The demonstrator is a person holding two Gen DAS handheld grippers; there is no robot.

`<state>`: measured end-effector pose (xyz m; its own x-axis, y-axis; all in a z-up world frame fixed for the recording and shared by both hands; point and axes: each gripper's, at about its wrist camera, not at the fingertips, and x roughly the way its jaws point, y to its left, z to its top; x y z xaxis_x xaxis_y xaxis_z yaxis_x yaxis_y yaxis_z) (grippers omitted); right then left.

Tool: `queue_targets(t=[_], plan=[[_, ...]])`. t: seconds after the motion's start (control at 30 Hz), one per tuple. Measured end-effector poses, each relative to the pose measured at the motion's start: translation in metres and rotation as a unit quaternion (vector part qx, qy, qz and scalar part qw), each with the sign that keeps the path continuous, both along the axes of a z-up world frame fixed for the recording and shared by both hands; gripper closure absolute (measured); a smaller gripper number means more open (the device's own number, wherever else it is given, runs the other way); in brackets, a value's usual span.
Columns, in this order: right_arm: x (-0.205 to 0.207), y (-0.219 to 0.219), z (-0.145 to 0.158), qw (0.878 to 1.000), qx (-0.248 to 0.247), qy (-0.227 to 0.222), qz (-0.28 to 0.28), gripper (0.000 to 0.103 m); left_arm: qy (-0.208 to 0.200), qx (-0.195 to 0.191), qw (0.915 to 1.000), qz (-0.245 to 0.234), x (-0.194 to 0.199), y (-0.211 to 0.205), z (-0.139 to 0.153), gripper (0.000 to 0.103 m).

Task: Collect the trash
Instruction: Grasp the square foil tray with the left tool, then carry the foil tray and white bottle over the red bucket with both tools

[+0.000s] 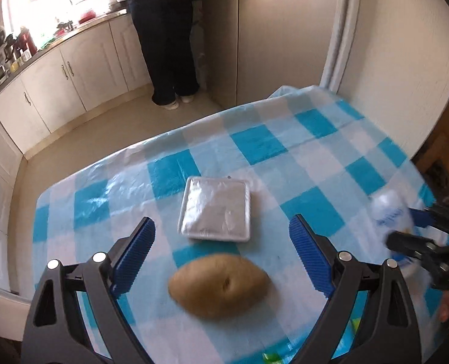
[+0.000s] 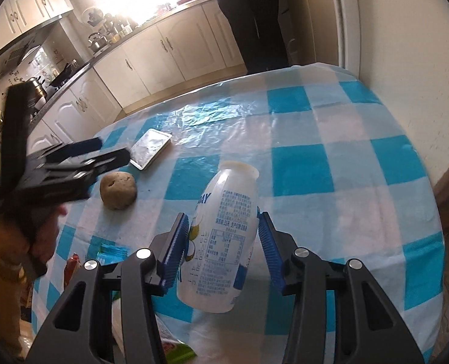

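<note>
1. White plastic bottle, printed with blue text and a nutrition table, sits between the blue ribbed pads of your right gripper. Both pads press its sides; the jaws are clamped on it. The bottle is tilted, open neck pointing away from you, base nearest the camera and clear of the tablecloth.

2. Your left gripper has its jaws wide apart, with nothing between the pads. It hangs over the table, angled down. In the right wrist view it appears blurred at the left edge, with your hand on its grip.

3. Directly below the open left jaws lies a brown potato, resting on the cloth. The pads do not touch it.

4. Just beyond the potato sits a shallow silver foil tray, flat on the cloth, near the potato but apart from it.

5. At the near table edge in the right wrist view you can see a teal wrapper and a reddish packet, both partly hidden by the gripper body.

6. Blue-and-white checked plastic covers the whole table.

7. Behind the table, a person in dark trousers stands at the kitchen counter, facing away.
</note>
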<state>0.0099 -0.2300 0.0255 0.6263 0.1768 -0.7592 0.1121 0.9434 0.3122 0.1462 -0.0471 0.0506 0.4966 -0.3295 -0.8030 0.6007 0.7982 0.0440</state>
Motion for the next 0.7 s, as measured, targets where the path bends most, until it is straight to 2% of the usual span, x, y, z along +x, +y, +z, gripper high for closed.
queue_targets(t=[0.1, 0.17, 0.2, 0.37, 0.5, 0.57, 0.7], plan=[[-0.003, -0.004, -0.004, 1.0, 0.005, 0.003, 0.002, 0.054, 0.032, 0.009, 0.9995, -0.002, 0.018, -0.006, -0.013, 0.014], [-0.006, -0.006, -0.005, 1.0, 0.009, 0.003, 0.004, 0.054, 0.038, 0.028, 0.9989, -0.001, 0.023, -0.01, -0.021, 0.023], [-0.006, -0.007, -0.006, 1.0, 0.011, 0.003, 0.006, 0.054, 0.042, 0.034, 0.9986, -0.003, 0.026, -0.012, -0.025, 0.024], [-0.002, -0.005, -0.009, 1.0, 0.013, 0.003, 0.01, 0.053, 0.056, 0.04, 0.9976, 0.002, 0.037, -0.015, -0.036, 0.029], [-0.002, -0.005, -0.011, 1.0, 0.014, 0.0, 0.012, 0.053, 0.059, 0.03, 0.9978, 0.009, 0.041, -0.014, -0.036, 0.033], [-0.001, -0.006, -0.012, 1.0, 0.014, 0.001, 0.01, 0.046, 0.055, 0.027, 0.9981, 0.011, 0.04, -0.015, -0.035, 0.039], [0.0, -0.006, -0.013, 1.0, 0.01, -0.001, 0.005, 0.036, 0.05, 0.022, 0.9983, 0.021, 0.038, -0.015, -0.035, 0.039]])
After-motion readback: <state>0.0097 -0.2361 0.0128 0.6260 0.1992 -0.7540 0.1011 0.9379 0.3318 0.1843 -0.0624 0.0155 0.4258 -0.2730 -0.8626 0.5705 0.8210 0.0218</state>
